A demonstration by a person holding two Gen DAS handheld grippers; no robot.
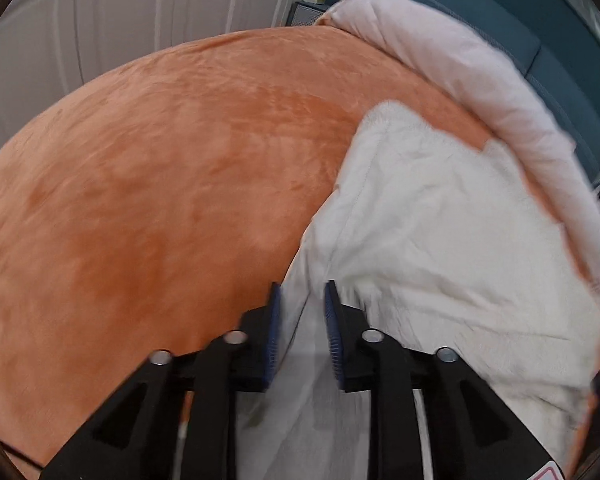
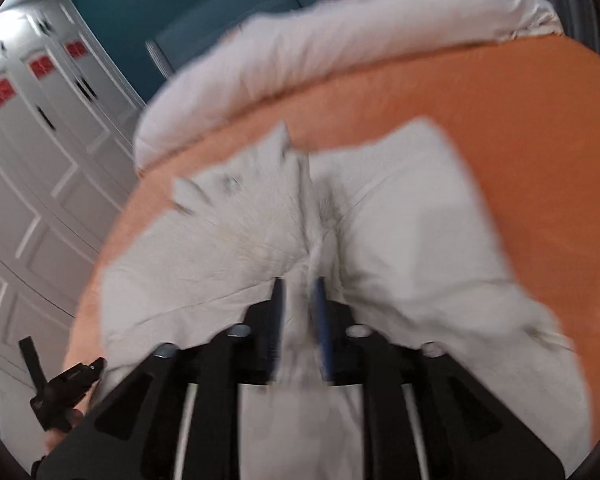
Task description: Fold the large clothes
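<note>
A large white garment (image 1: 428,232) lies on an orange bed cover (image 1: 160,184). My left gripper (image 1: 302,300) is over the garment's left edge, jaws a little apart with white cloth between them; I cannot tell whether they pinch it. In the right wrist view the same garment (image 2: 400,216) spreads wide on the orange cover (image 2: 540,152). My right gripper (image 2: 300,296) is shut on a bunched fold of the white garment, and creases fan out from the pinch. The view is blurred.
A rolled pale pink duvet (image 1: 480,80) lies along the far side of the bed, also in the right wrist view (image 2: 300,52). White panelled wardrobe doors (image 2: 40,184) stand beside the bed. A teal wall (image 2: 204,4) is behind. The left gripper (image 2: 60,392) shows at the lower left.
</note>
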